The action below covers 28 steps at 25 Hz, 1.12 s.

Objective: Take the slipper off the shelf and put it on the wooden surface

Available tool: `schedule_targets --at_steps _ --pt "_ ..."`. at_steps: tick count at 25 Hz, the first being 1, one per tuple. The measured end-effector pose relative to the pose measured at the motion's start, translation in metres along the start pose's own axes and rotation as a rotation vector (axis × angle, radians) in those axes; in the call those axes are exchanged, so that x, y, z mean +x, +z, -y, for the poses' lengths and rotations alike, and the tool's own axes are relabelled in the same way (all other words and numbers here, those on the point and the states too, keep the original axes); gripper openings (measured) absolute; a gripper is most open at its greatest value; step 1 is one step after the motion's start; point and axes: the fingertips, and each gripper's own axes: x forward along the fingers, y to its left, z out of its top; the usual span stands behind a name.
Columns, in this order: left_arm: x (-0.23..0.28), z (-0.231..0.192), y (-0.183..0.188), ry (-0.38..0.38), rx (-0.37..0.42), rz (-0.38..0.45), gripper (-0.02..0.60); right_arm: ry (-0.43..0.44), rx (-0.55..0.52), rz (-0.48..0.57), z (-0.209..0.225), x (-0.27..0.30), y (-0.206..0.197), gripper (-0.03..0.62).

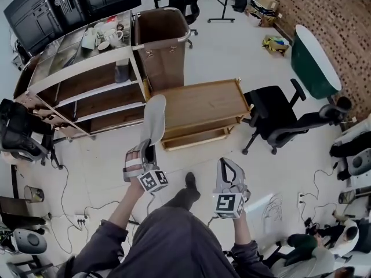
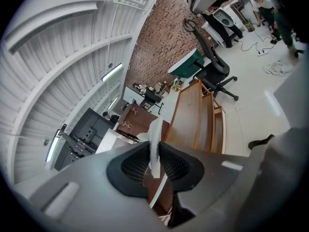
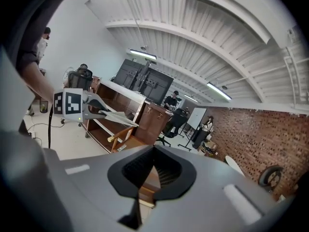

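A pale grey slipper (image 1: 154,117) is pinched at one end by my left gripper (image 1: 145,150), which is shut on it. It sticks up from the jaws over the floor, with its free end above the left edge of the low wooden surface (image 1: 203,104). In the left gripper view the slipper (image 2: 155,138) stands edge-on between the black pads (image 2: 133,166), and the wooden surface (image 2: 190,115) lies beyond. My right gripper (image 1: 227,164) hangs lower right over the floor, shut with nothing in it (image 3: 154,151). From it I see the left gripper (image 3: 99,111) and the slipper (image 3: 115,116).
The wooden shelf unit (image 1: 87,91) stands left of the wooden surface, with cups on top. A brown bin (image 1: 162,39) is behind it. A black office chair (image 1: 278,117) sits right of the surface, and a green tub (image 1: 313,59) stands farther right. Cables trail on the floor (image 1: 87,204).
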Motion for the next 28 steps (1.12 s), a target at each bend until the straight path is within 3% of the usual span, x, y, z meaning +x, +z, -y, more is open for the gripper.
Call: schedule_targets --at_steps 6,11,15,19,22,28 --pt "0.13 0.079 0.032 -0.163 0.047 -0.046 0.08 0.031 -0.035 -0.08 0.054 0.044 -0.032 0.003" --pt "0.238 0.152 0.031 -0.338 0.078 -0.207 0.082 0.041 -0.021 -0.14 0.119 0.076 -0.06 0.003" --pt "0.263 0.203 0.042 -0.52 0.074 -0.251 0.141 0.043 -0.011 -0.171 0.148 0.096 -0.073 0.003" --pt "0.255 0.215 0.058 -0.545 -0.048 -0.249 0.178 0.084 -0.022 -0.173 0.153 0.105 -0.082 0.003" --pt "0.244 0.215 0.059 -0.544 -0.089 -0.26 0.237 0.126 -0.036 -0.159 0.147 0.108 -0.084 0.003" --pt "0.185 0.171 0.084 -0.382 -0.148 -0.171 0.238 0.206 -0.077 -0.083 0.126 0.093 -0.077 0.003"
